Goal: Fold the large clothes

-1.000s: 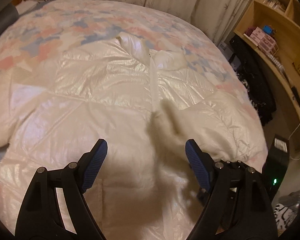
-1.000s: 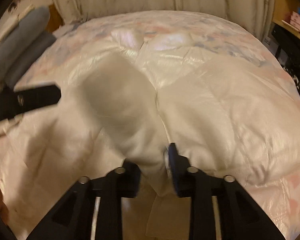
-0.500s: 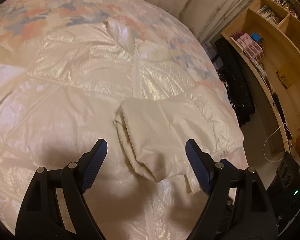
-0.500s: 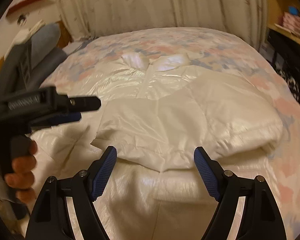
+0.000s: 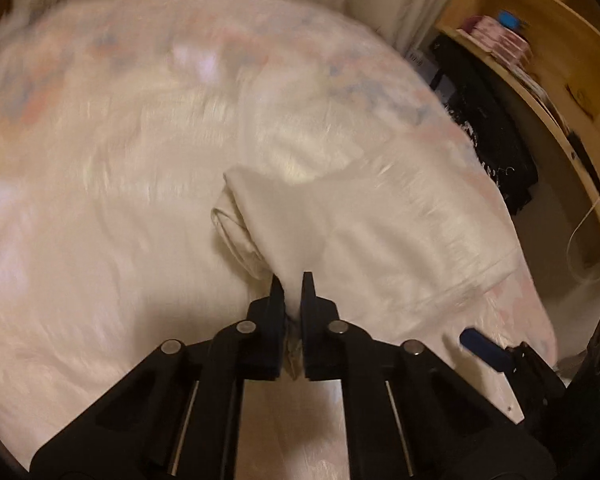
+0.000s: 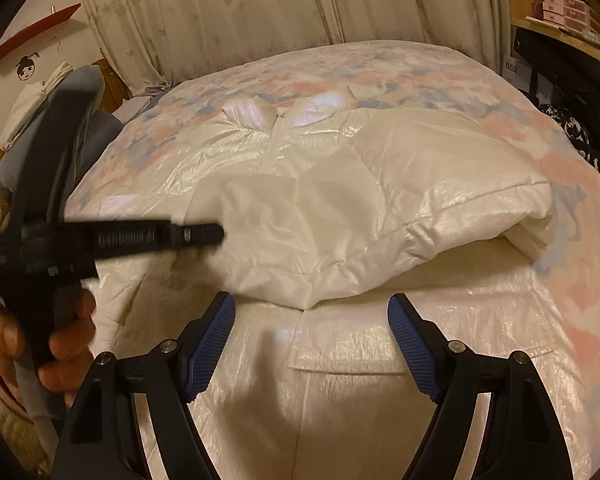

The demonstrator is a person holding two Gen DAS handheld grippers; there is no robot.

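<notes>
Now the left gripper (image 5: 293,294) pinches the sleeve (image 5: 276,224) folded across the jacket (image 6: 340,360) on the bed (image 6: 420,68); the right gripper (image 6: 310,344) hovers wide open, holding nothing.

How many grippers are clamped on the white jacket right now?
1. The left gripper pinches the jacket's folded-over sleeve mid-bed; the right gripper hangs open above the jacket.
</notes>
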